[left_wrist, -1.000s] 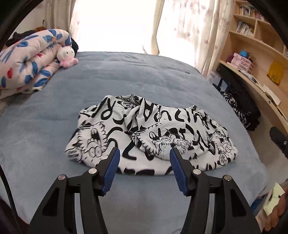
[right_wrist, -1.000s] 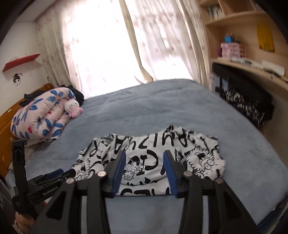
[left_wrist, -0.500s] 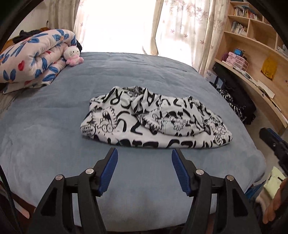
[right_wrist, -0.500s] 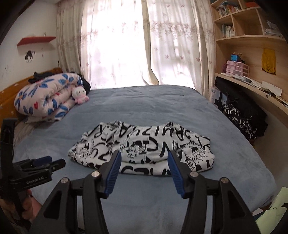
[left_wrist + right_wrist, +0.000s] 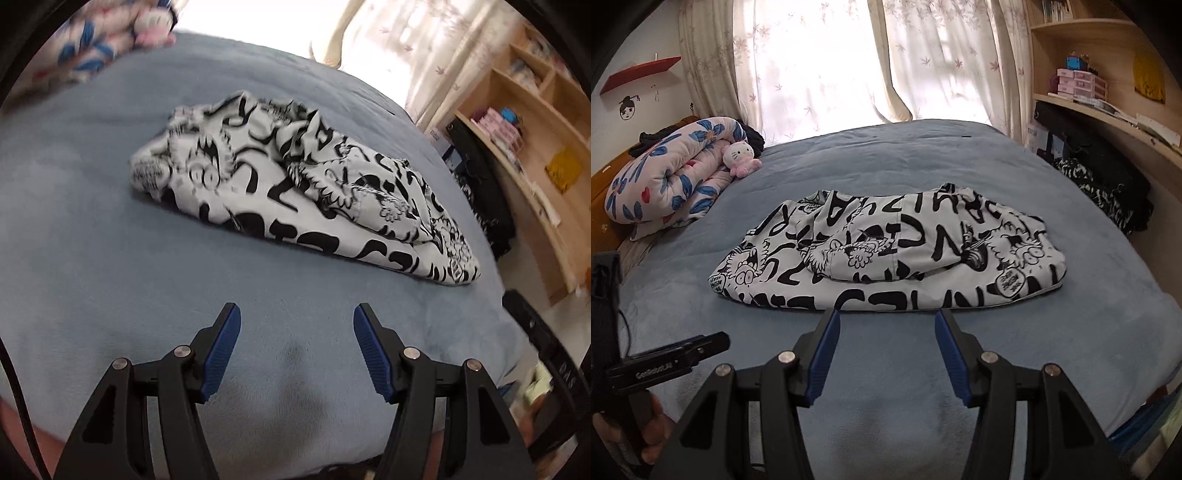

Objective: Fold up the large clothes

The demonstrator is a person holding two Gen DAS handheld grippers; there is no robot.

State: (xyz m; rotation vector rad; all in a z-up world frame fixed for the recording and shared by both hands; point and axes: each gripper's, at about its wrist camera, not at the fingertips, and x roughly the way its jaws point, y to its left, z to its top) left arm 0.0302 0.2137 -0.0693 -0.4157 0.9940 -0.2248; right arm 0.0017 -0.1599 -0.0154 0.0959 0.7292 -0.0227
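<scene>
1. Landmark: the black-and-white printed garment (image 5: 886,251) lies folded into a long bundle in the middle of the blue-grey bedspread (image 5: 894,162); every place below is told from it.
2. Far left of the garment, at the bed's edge, a rolled floral quilt (image 5: 665,177) with a pink-and-white plush toy (image 5: 740,157) resting against its end; both sat in the same spot a second ago.
3. Left of the garment and nearer the camera, in the right wrist view, the left gripper (image 5: 701,345) shows side-on with a hand (image 5: 650,432) around its handle; a second ago it sat closer to the garment's left end.
4. In its own view the left gripper (image 5: 297,332) hangs over bare bedspread short of the garment's near edge; its jaws stand apart with nothing between them and have just been opening; a second ago its blue pads overlapped the cloth.
5. The right gripper (image 5: 886,332) sits just short of the garment's near hem, not touching; jaws parted, empty, having just widened; earlier its tips lay over the print.
6. Right of the garment, beyond the bed, a dark bag (image 5: 1108,184) under wooden shelves (image 5: 1089,55); unchanged.
</scene>
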